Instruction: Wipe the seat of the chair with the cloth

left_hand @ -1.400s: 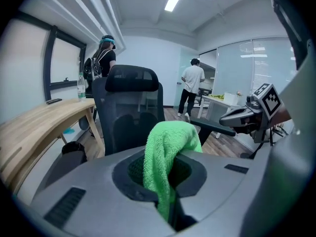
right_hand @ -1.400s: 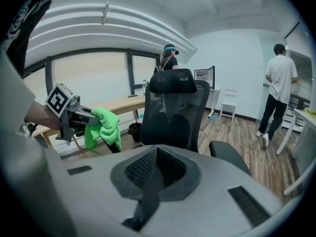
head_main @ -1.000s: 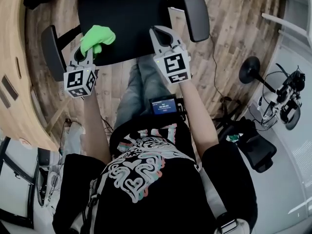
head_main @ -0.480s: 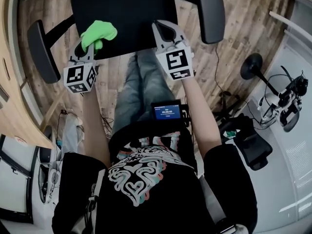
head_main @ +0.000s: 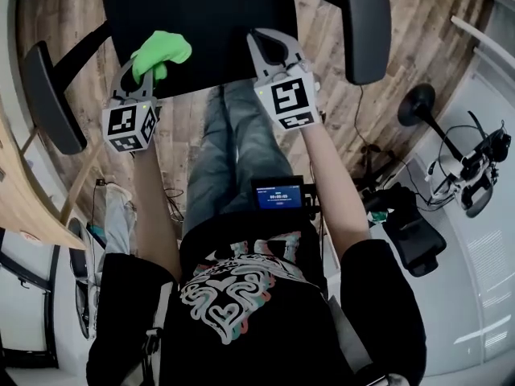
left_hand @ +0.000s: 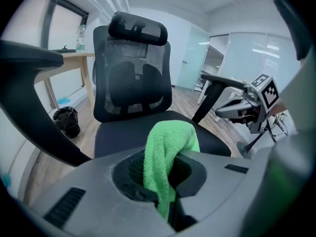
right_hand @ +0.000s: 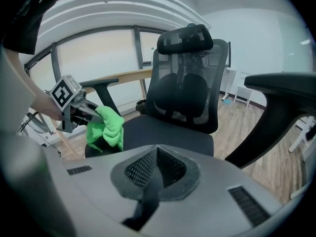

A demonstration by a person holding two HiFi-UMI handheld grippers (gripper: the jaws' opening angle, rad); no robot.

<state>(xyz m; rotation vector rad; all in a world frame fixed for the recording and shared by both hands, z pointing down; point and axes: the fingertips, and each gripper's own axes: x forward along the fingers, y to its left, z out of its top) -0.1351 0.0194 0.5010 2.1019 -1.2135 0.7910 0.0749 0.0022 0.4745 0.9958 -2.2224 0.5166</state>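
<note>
I am clamping the green cloth [head_main: 161,51] in my left gripper [head_main: 145,75] over the seat [head_main: 209,22]'s front-left corner, with bare seat lying ahead and rightward. My right gripper [head_main: 269,51] is sitting closed and empty.

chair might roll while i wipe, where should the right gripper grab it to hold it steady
Probably the armrest nearest the right gripper: its pad is long and narrow, so come from above and close the jaws across its width. Those jaws are shut now, so open them first; the left gripper holds the cloth.
</note>
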